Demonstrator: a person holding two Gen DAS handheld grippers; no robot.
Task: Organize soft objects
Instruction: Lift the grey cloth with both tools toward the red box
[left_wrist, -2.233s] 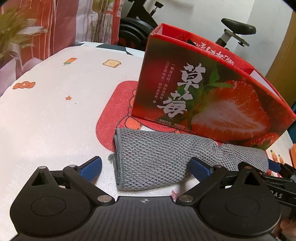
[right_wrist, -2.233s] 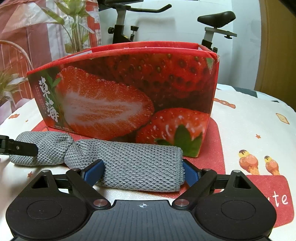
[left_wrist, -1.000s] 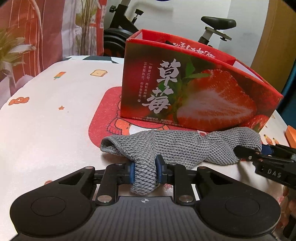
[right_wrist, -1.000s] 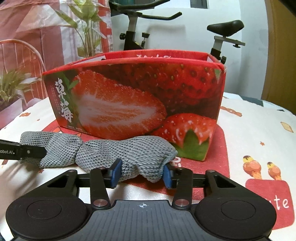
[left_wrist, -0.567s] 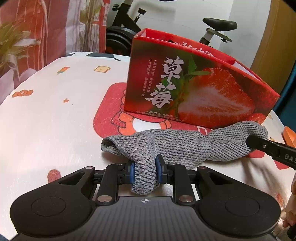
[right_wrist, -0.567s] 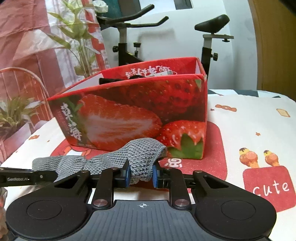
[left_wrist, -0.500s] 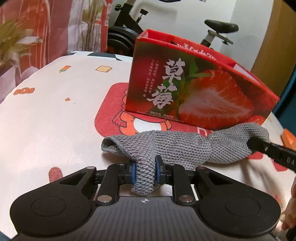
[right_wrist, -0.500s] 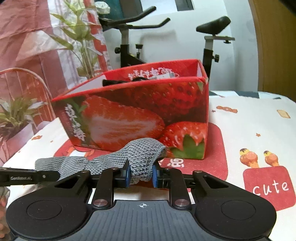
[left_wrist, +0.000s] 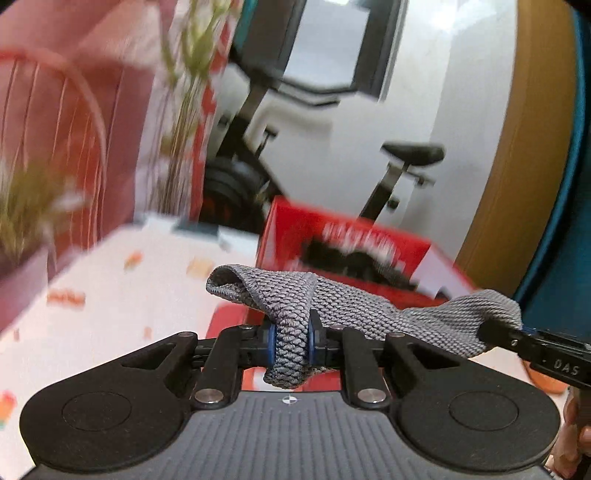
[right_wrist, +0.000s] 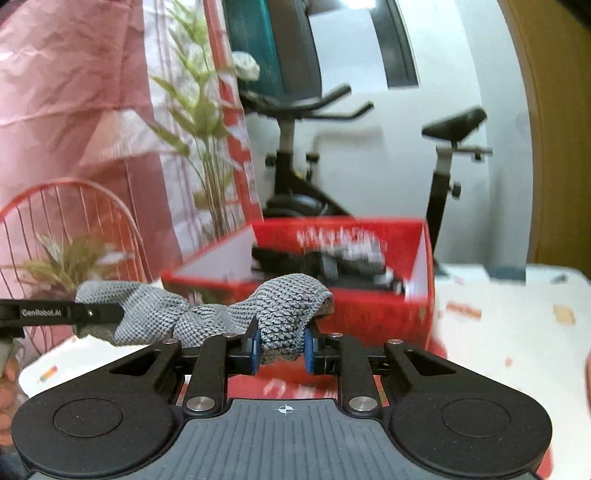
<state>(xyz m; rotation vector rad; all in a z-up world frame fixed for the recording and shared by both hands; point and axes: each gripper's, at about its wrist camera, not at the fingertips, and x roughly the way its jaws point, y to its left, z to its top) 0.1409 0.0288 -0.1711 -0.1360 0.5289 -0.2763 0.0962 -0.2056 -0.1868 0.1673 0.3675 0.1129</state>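
Note:
A grey knitted cloth (left_wrist: 354, 306) hangs stretched in the air between both grippers, in front of the open red strawberry box (left_wrist: 343, 236). My left gripper (left_wrist: 290, 341) pinches the cloth's left end; its jaws are still closing on the fabric, and the pads press it. In the right wrist view my right gripper (right_wrist: 282, 345) is shut on the other end of the cloth (right_wrist: 207, 317). The box (right_wrist: 369, 310) lies just beyond and below the cloth, with dark items (right_wrist: 332, 262) inside. Both views are blurred by motion.
The white table cover (left_wrist: 110, 280) with small cartoon prints runs under the box. Behind the table stand an exercise bike (right_wrist: 295, 147), a tall plant (right_wrist: 199, 122) and a red wire chair (right_wrist: 74, 206). A hand (left_wrist: 576, 435) shows at the lower right.
Both grippers have risen with the cloth, lifting it off the table to about the box's rim. The views now look over the rim into the box.

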